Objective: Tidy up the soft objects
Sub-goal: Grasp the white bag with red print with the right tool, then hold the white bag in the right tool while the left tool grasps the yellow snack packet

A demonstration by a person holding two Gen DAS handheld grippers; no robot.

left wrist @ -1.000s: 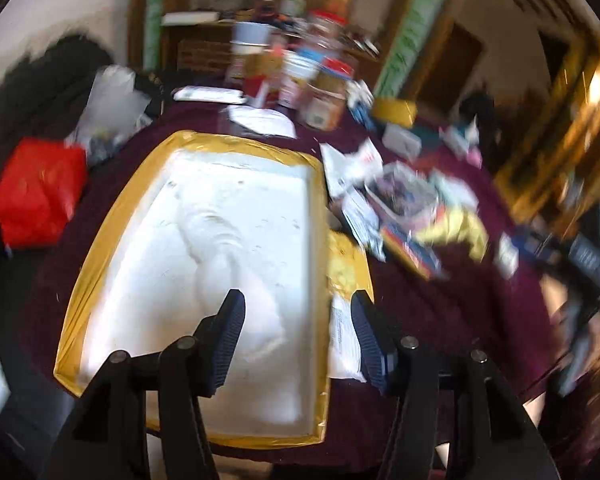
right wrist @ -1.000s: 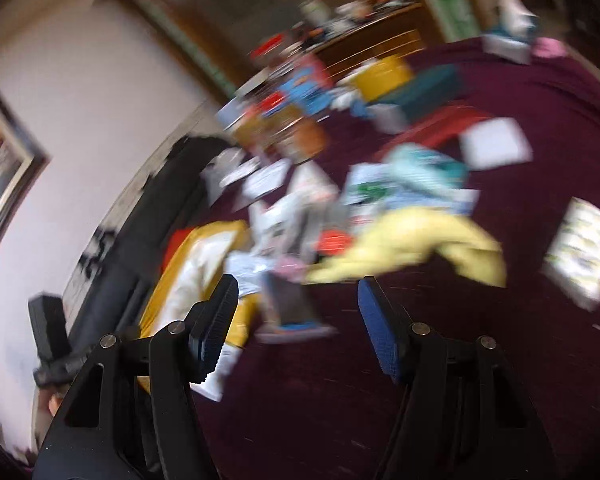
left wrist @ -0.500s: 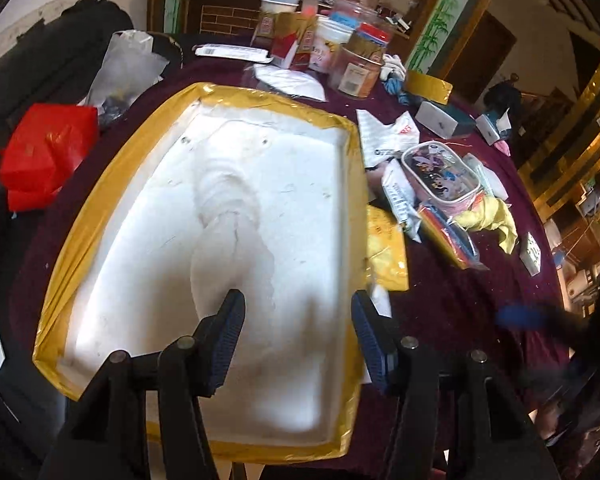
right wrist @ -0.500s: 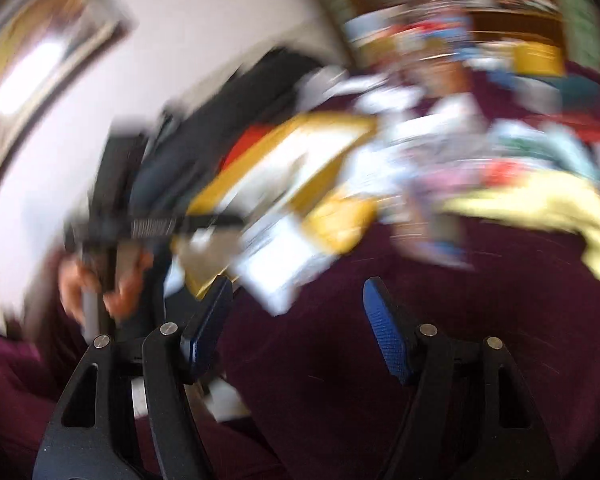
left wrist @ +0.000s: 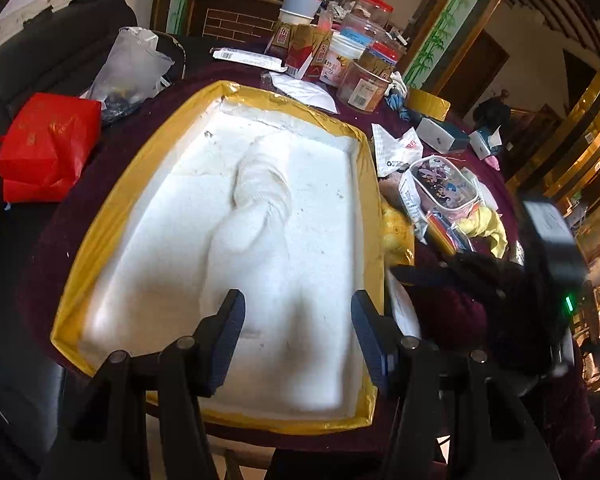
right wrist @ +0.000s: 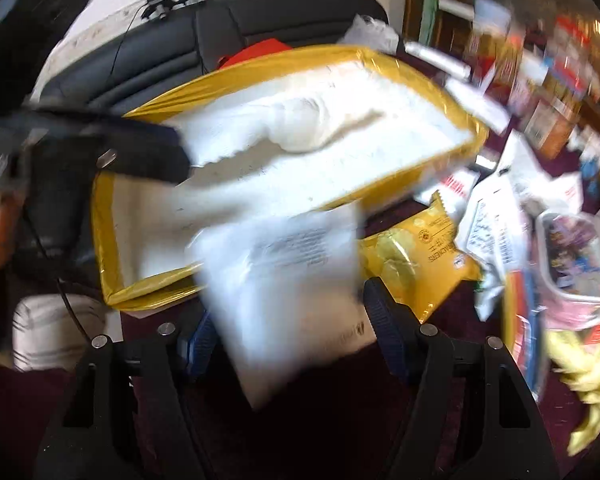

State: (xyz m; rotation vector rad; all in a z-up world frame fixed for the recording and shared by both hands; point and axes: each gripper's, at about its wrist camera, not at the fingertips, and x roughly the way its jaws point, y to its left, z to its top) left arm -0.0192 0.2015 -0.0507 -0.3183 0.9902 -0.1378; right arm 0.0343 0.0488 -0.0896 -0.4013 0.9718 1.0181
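Observation:
A white foam tray with a yellow taped rim [left wrist: 112,216] holds a rumpled white cloth [left wrist: 260,184]. My left gripper [left wrist: 296,304] hangs open over the tray's near end with nothing between its fingers. In the right wrist view, my right gripper [right wrist: 290,308] stands open over a blurred white plastic packet [right wrist: 284,280] that lies beside the tray rim [right wrist: 260,64] and hides the left fingertip. I cannot see the pads pressing on it. A yellow cloth [right wrist: 588,368] lies at the right, also seen in the left wrist view as the yellow cloth [left wrist: 488,228].
A yellow snack bag [right wrist: 412,256] and a clear pouch [left wrist: 444,184] lie right of the tray among papers. Jars and cartons [left wrist: 340,64] crowd the far end. A red bag [left wrist: 44,148] sits on a dark sofa at the left. The cloth-covered table is dark maroon [left wrist: 440,292].
The right gripper has swung left across the table to the tray's side and rolled, and it now shows in the left wrist view. The left gripper drifted slightly over the tray.

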